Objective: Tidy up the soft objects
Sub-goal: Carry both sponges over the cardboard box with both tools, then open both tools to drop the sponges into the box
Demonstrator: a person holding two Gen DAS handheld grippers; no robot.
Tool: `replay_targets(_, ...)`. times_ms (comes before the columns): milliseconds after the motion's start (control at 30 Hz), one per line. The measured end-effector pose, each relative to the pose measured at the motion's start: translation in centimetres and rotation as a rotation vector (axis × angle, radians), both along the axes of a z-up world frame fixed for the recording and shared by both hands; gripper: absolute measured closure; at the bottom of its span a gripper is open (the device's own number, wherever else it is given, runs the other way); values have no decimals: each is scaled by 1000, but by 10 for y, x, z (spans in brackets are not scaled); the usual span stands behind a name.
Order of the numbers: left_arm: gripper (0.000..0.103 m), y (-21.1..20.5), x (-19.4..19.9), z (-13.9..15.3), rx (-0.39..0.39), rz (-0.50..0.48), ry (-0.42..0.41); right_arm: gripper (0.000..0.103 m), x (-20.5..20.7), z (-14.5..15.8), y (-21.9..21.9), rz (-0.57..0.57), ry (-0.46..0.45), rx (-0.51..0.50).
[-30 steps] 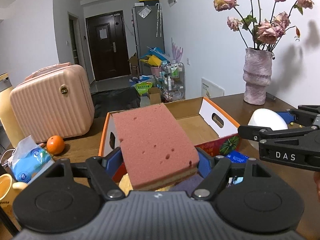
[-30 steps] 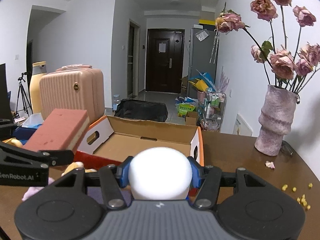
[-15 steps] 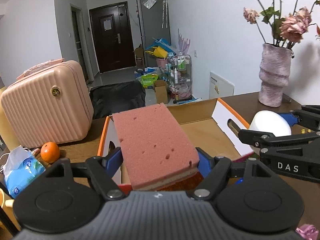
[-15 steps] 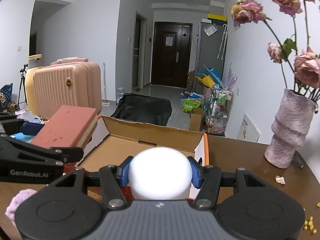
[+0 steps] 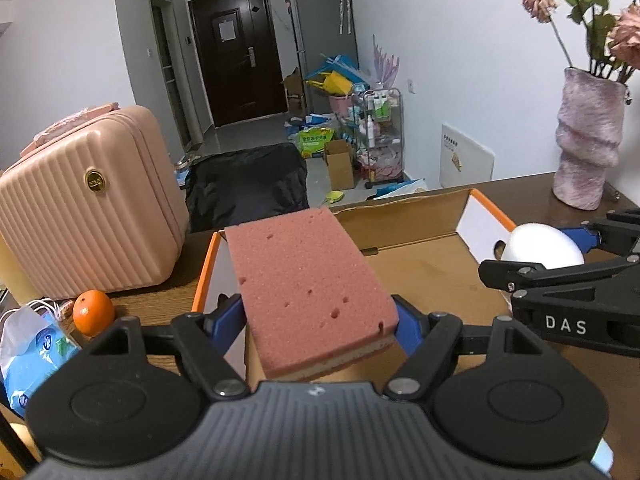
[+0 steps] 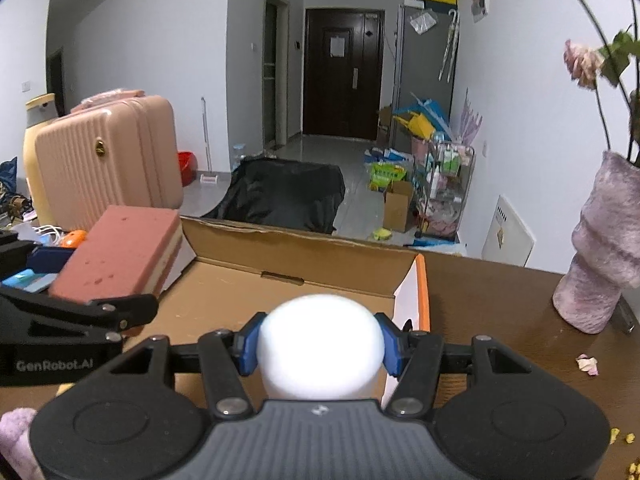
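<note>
**Mei:** Dark wood desk (image 6: 500, 300), and on it an open cardboard box (image 5: 432, 264) with nothing inside that I can see. Where are the soft things now?

**Ivo:** Both are in the air, above the box. The left gripper (image 5: 320, 320) has its jaws pressed on the two sides of the pink sponge (image 5: 308, 276), which lies flat and points over the left part of the box. The right gripper (image 6: 320, 344) has narrower jaws, closed around the white ball (image 6: 320, 344), near the right wall of the box.

**Mei:** So the step, I think, is to put them into the box. How to do it well?

**Ivo:** I would go lower first, until each thing is below the rim, and only then open the jaws. The ball is round and can roll or bounce, so I would release it close to the bottom, away from the handle hole in the side wall.

**Mei:** And the sponge?

**Ivo:** It is wide, so I would keep it level and clear of the orange edge. Its front end sticks far out, so it may tip when released. Also the two grippers are near each other; one side each is safer.

**Mei:** The vase (image 5: 588, 144) stands well apart on the right, so no danger there.
</note>
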State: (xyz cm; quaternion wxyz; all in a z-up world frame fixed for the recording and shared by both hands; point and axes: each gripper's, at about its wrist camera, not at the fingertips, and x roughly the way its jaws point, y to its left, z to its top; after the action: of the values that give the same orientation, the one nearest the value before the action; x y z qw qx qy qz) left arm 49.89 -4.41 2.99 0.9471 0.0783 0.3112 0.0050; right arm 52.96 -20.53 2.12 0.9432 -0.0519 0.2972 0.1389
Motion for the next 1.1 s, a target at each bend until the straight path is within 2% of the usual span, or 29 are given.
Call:
replay_targets(467,25,2,35,-25,57,65,56,47,52,-34,12,-22,115,-18)
replay_targets(567,20,7,38,-27,50,73,70,46,56,-39,15,-16,125,-28)
replay_targets(633,7,13,38,-26,20,80,72,37,55,-40,15,-14,123,-32)
replay_targets(700,0,19,37,-26,-1,99,61,13,53,-40,14,-16,118,-34)
replay_targets(867,0,31,36,-24,-54,113,65,1,47,-37,5,-23,84,-9)
replay_targets(1100,0,32,32,-23,-60,112,63,0,38,-32,-5,-37,69,13)
